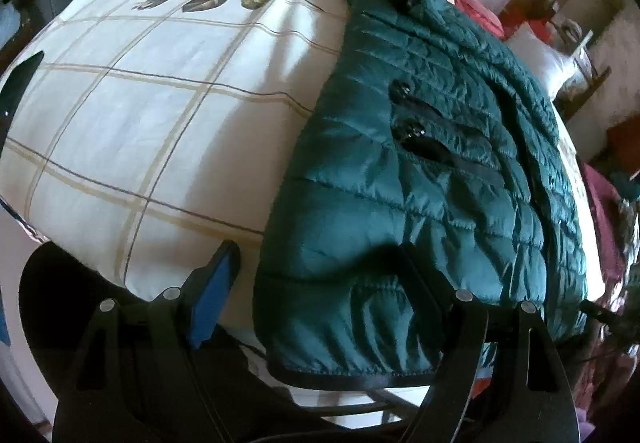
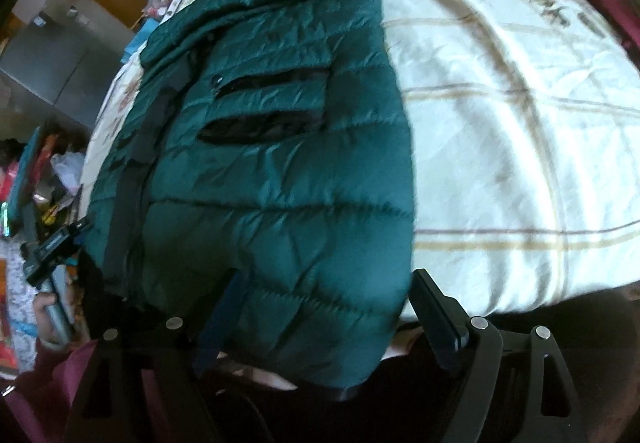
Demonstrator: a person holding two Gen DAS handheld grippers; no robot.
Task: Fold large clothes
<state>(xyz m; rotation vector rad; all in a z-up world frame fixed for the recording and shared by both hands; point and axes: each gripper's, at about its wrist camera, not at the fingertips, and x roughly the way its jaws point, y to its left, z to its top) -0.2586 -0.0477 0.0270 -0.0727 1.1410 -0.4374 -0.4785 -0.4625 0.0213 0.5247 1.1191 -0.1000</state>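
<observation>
With the green quilted jacket (image 1: 420,171) lying flat on the checked bedspread (image 1: 140,115), both the left gripper (image 1: 320,283) and right gripper (image 2: 324,303) stood wide, gripping nothing, straddling its near hem; closing squarely on both corners would probably keep the fold even.

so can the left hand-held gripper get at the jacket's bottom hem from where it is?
Probably yes. The left hand-held gripper stands open with the green jacket's hem corner lying between its fingers, flat on the checked bedsheet. Nothing covers that corner.
</observation>
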